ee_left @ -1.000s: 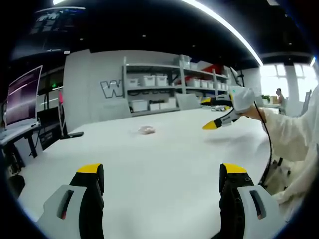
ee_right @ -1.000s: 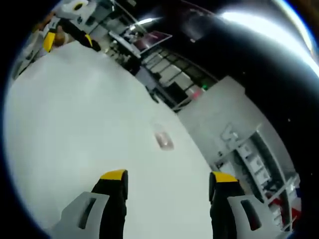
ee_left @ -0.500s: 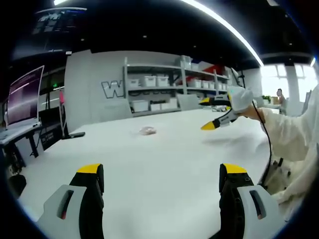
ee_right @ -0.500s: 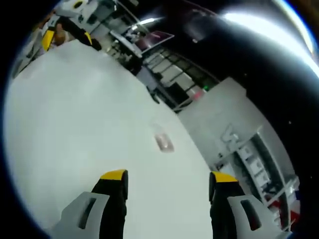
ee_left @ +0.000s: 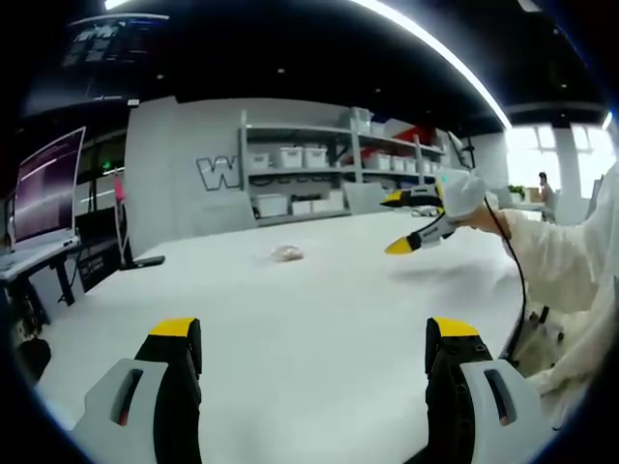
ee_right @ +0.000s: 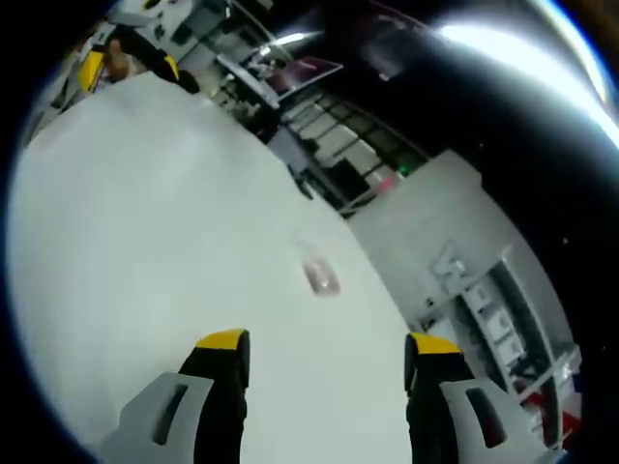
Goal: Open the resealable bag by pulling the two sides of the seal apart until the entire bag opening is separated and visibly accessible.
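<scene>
The bag lies alone on the table, well out from both grippers and toward the far side. In the left gripper view the left gripper hangs over the near edge, jaws wide apart, the bag ahead and slightly left of centre. The right gripper comes in from the right above the table, right of the bag and apart from it. Behind the table stand shelves with bins; a monitor stands off to the left.

In the right gripper view the right gripper sits over the table, jaws parted, with the bag ahead between them. The left gripper is at the upper left.
</scene>
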Demonstrator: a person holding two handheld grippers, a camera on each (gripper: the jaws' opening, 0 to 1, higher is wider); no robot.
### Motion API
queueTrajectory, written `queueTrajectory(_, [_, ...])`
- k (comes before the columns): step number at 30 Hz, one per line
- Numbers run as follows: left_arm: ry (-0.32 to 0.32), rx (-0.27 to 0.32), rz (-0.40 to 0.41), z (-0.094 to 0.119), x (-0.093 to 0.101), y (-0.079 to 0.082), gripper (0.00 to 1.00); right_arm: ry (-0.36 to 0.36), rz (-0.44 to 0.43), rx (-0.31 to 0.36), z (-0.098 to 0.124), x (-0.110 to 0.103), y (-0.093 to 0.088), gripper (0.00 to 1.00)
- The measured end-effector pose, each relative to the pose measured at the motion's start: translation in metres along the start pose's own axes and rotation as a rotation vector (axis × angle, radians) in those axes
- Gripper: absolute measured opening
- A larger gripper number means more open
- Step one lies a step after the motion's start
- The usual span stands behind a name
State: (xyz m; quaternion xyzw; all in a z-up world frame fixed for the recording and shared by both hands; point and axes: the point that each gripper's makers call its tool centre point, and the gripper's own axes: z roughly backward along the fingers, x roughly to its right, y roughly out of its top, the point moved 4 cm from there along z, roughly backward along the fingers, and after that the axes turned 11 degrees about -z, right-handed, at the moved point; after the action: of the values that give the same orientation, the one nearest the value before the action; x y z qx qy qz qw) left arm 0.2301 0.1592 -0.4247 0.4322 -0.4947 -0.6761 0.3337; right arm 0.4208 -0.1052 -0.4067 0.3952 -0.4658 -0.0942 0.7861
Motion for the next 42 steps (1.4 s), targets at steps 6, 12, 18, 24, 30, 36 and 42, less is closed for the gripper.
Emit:
queueTrajectory(6, [0.002,0.004,0.0,0.0,-0.001,0.001,0.95,-0.005,0.005,-0.006,-0.001,0.001,-0.001,0.65])
queueTrajectory(12, [-0.003,0.005,-0.003,0.0,0.001,0.001,0.95,-0.005,0.006,-0.009,-0.002,-0.001,-0.002,0.65])
queueTrajectory(18, [0.0,0.005,-0.003,0.0,0.001,0.002,0.95,-0.003,0.004,-0.005,-0.006,-0.002,-0.001,0.65])
queueTrajectory(24, [0.002,0.004,-0.002,0.001,0.0,0.002,0.95,-0.004,0.017,-0.004,-0.011,-0.003,0.003,0.64])
queueTrajectory(30, [0.004,0.001,-0.003,0.002,0.0,0.001,0.95,0.0,0.017,0.004,-0.017,-0.005,0.008,0.64])
queueTrajectory(36, [-0.003,-0.001,0.002,0.002,0.002,-0.001,0.95,0.011,0.018,0.001,-0.023,-0.009,0.011,0.64])
queueTrajectory(42, [0.002,0.004,0.007,0.002,0.001,0.0,0.95,0.016,0.015,0.003,-0.027,-0.011,0.011,0.64])
